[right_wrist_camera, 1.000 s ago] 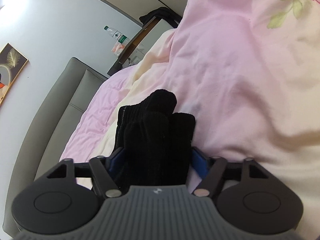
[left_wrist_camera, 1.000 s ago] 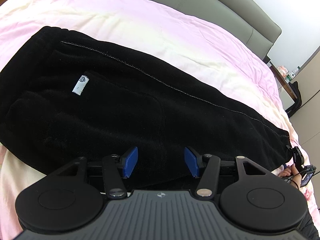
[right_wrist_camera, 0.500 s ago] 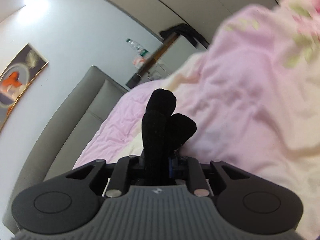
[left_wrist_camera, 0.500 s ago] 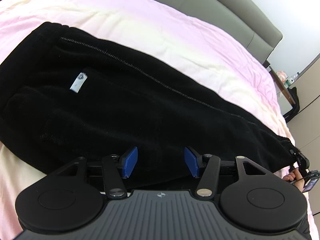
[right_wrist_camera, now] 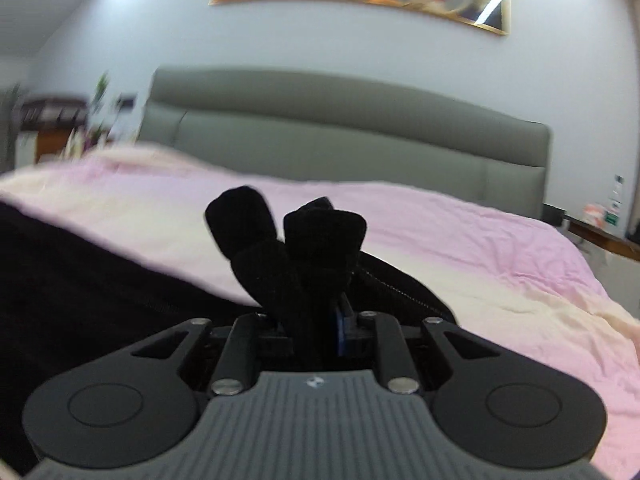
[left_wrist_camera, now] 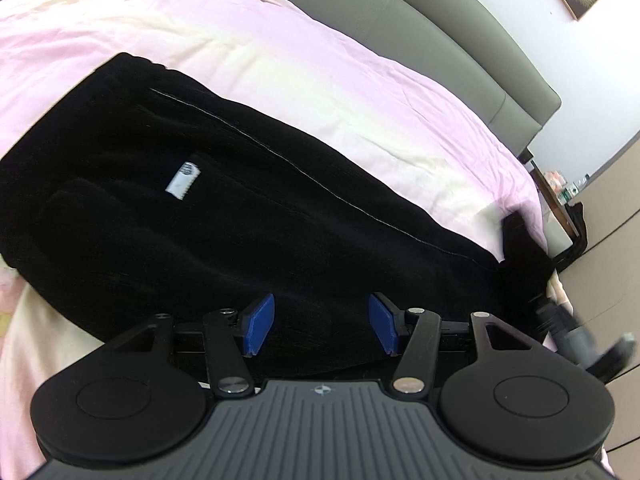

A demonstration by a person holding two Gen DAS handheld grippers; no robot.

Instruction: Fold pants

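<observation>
Black pants [left_wrist_camera: 240, 220] with a small white label [left_wrist_camera: 182, 180] lie lengthwise on the pink bedspread [left_wrist_camera: 320, 60]. My left gripper [left_wrist_camera: 322, 322] stands open just above their near edge, its blue pads apart and gripping nothing. At the right edge of the left wrist view the leg end [left_wrist_camera: 524, 248] is lifted off the bed, and the blurred right gripper [left_wrist_camera: 576, 332] is below it. In the right wrist view my right gripper [right_wrist_camera: 316, 320] is shut on the bunched leg cuffs [right_wrist_camera: 320, 232], which stick up between its jaws. The rest of the pants [right_wrist_camera: 80, 280] trails to the left.
A grey padded headboard [right_wrist_camera: 340, 128] runs along the far side of the bed. A nightstand with bottles [right_wrist_camera: 600, 236] stands at the right, and another piece of furniture with a plant [right_wrist_camera: 60, 120] at the left. The bedspread [right_wrist_camera: 480, 248] lies open beyond the pants.
My right gripper closed on the leg cuffs, then rose and rolled, so its view swung round to face the headboard. The leg end lifted off the bed. My left gripper shifted slightly.
</observation>
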